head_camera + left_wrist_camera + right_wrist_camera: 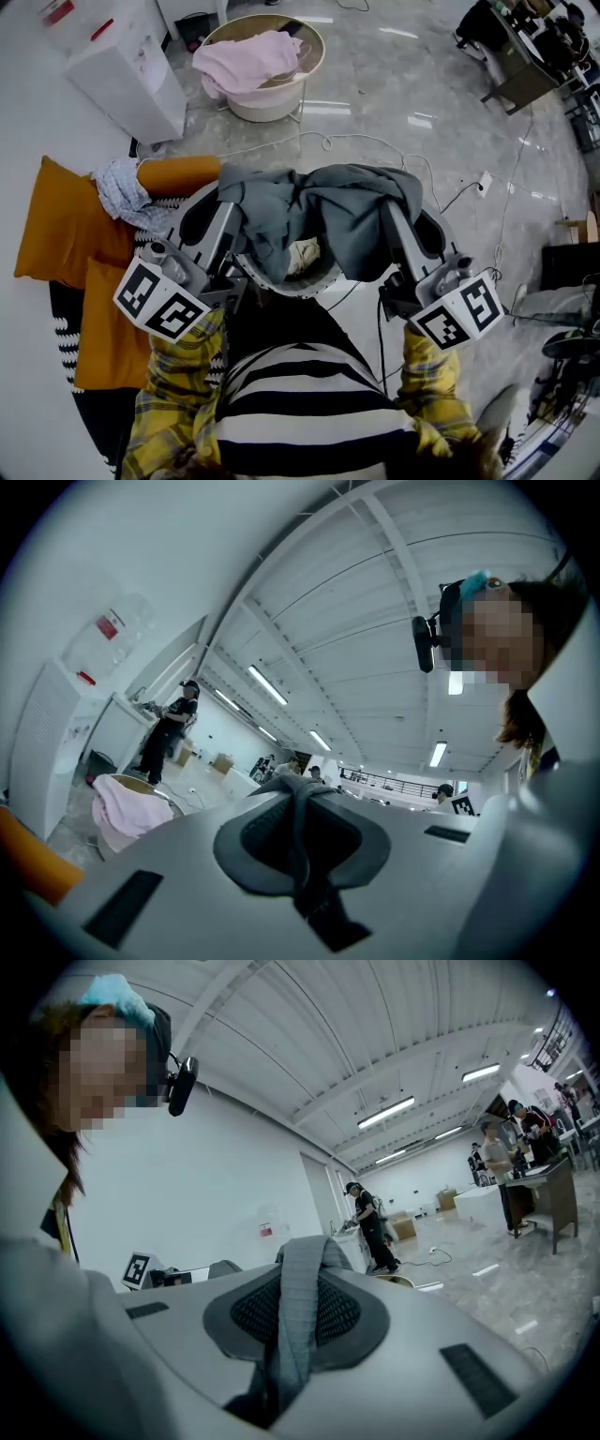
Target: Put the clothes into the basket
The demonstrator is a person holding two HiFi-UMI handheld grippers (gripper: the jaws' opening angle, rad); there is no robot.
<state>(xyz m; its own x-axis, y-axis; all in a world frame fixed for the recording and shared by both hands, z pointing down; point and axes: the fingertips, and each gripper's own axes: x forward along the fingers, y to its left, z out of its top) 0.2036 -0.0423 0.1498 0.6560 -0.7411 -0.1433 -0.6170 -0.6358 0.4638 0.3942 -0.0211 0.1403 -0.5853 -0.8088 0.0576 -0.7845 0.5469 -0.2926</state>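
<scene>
Left tongs [232,202] and right tongs [392,214] are both clamped on the grey garment [323,220], with a fold pinched in each. The garment hangs spread between them, over the near basket [309,287] just in front of the person. The far basket [281,105] holds a pink cloth [246,62], and orange cushions [66,230] lie off to the left.

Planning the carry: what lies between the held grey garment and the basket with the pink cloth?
Head view: beyond the grey garment, shiny floor crossed by a thin white cable.
</scene>
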